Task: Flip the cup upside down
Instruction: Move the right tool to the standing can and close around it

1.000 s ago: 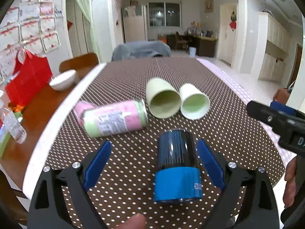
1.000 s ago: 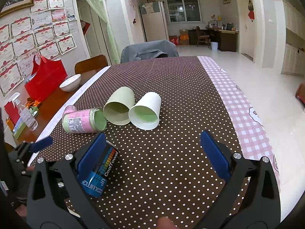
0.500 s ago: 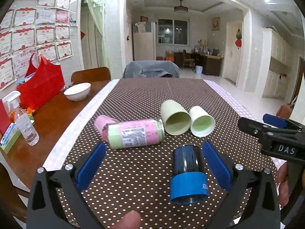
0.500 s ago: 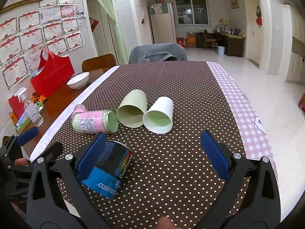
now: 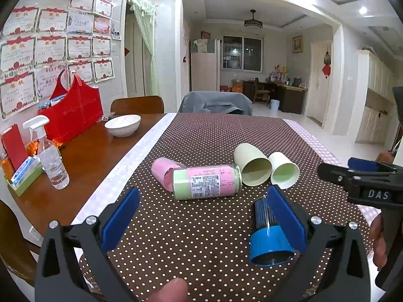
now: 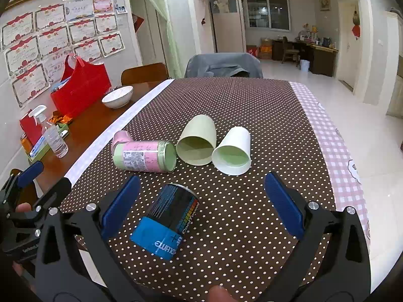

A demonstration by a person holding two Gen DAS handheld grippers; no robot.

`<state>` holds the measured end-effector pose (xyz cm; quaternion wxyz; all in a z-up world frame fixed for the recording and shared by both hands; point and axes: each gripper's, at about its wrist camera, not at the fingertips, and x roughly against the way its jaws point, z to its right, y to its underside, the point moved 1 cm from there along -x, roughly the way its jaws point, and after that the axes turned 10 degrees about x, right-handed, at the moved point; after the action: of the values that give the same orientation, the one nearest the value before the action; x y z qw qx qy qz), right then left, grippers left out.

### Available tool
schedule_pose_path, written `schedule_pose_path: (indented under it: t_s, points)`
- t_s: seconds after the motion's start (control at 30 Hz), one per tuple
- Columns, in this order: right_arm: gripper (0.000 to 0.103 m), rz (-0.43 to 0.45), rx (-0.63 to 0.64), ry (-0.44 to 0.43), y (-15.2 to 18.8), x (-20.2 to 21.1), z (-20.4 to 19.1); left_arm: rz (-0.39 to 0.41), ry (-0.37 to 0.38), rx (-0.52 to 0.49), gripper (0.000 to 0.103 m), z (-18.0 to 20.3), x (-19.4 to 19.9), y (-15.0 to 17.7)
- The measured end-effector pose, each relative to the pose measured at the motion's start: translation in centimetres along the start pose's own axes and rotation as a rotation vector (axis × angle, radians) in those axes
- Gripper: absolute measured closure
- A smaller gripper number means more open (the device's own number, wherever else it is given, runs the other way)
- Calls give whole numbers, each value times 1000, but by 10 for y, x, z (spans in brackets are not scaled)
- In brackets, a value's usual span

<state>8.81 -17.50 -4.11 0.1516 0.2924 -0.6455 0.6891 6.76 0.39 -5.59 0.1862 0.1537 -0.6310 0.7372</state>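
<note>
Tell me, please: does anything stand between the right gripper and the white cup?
Nothing visible does. The right gripper faces the white cup over bare tablecloth; the blue-black can lies left of that line.

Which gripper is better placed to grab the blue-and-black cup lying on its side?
Right. The cup lies between the open right gripper; the left gripper sits off-centre.

Indoor artificial light, fairly bright, even. Recessed ceiling spot flares white in left wrist view. Soft shadows under cups on dotted tablecloth. Window dark. Strong fisheye bending at edges, black vignette corners. Centre sharp; thumb at bottom edge blurred. Slight glare on white floor.
</note>
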Motion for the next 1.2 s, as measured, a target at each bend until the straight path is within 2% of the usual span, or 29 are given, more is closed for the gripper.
schedule_pose_path:
  t_s: [0.1, 0.47, 0.57, 0.7, 1.0, 1.2]
  points:
    - [6, -22, -10, -23, 0, -3, -1, 8, 9, 17, 4, -6, 1, 1]
    - [6, -106, 6, -17, 4, -23, -14, 8, 18, 47, 4, -21, -6, 8]
    - [6, -159, -18, -68, 6, -37, -15, 2, 15, 62, 4, -27, -10, 9]
    - [6, -212, -49, -82, 8, -51, -14, -14, -1, 74, 4, -35, -19, 12]
    - [6, -410, -195, -201, 17, -95, -11, -50, 14, 80, 4, -36, -33, 21]
    - [9, -494, -234, -202, 19, -119, -10, -60, 13, 89, 4, -42, -37, 22]
